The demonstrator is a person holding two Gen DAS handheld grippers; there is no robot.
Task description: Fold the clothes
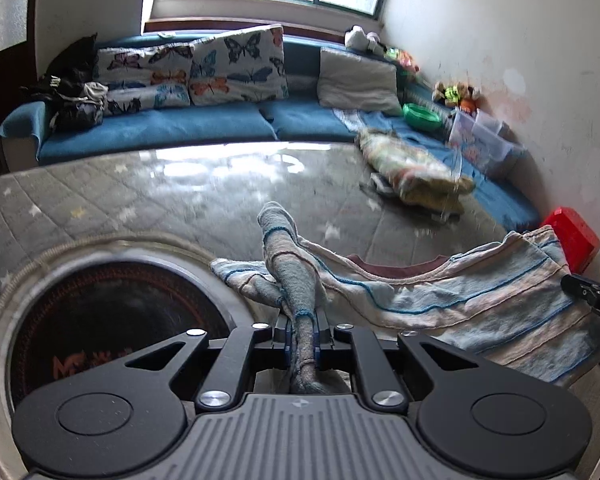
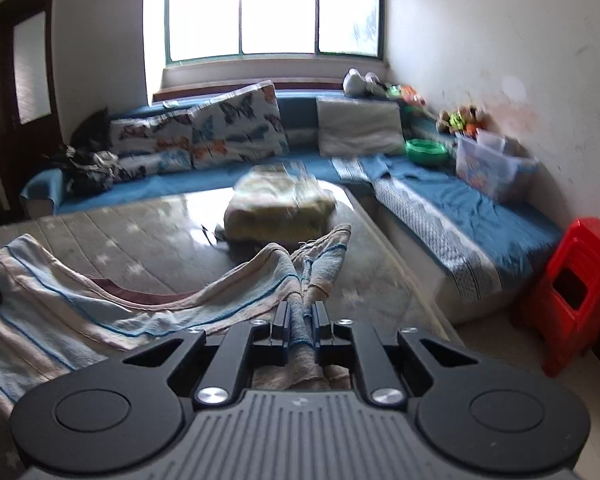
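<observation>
A striped pale blue and beige garment (image 1: 472, 300) hangs stretched between my two grippers above the grey table (image 1: 180, 200). My left gripper (image 1: 302, 326) is shut on one bunched corner of it, and the cloth sticks up past the jaws. My right gripper (image 2: 302, 322) is shut on the other corner (image 2: 316, 264); the garment (image 2: 100, 300) sags to the left with a maroon inner collar showing. The right gripper's tip shows at the right edge of the left wrist view (image 1: 592, 296). A folded yellowish stack of clothes (image 2: 280, 204) lies at the table's far end.
A round dark inset (image 1: 112, 320) sits in the table at my left. A blue corner sofa (image 2: 440, 200) with butterfly cushions (image 2: 228, 132) wraps the far and right sides. A red plastic stool (image 2: 572, 288) stands at the right. A clear storage box (image 2: 492, 168) and green bowl (image 2: 426, 150) sit on the sofa.
</observation>
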